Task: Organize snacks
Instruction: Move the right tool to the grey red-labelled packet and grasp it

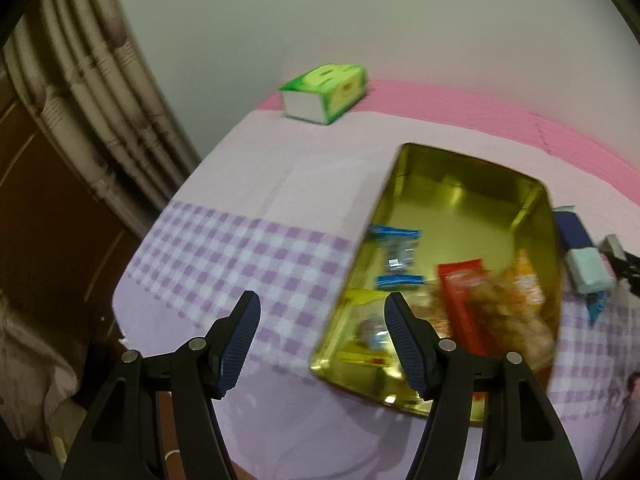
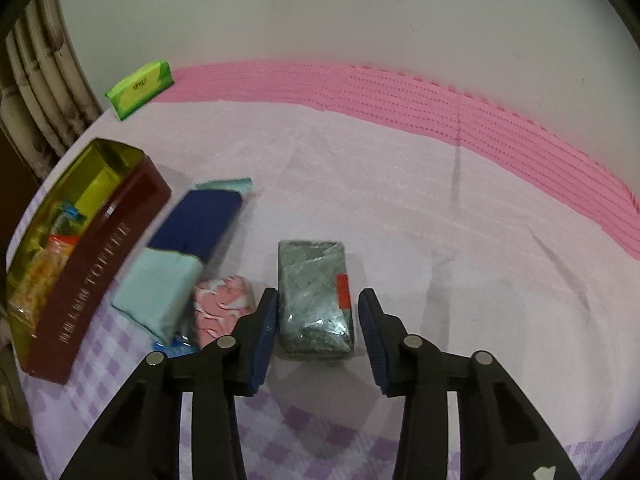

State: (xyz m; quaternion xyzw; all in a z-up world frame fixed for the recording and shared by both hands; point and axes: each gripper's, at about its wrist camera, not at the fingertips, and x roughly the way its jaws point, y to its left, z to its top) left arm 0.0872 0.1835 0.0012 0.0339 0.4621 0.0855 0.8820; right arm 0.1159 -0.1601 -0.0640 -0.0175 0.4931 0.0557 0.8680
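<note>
Silvery packet [image 2: 316,300] between open right hand-held gripper [image 2: 318,322] appears only there.

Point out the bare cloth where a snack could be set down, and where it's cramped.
Bare: the wide cloth right of the silver packet, up to the pink mat; also between the green tissue pack and the tin. Cramped: between tin and silver packet, where the blue-and-mint pack and pink snack lie.
</note>
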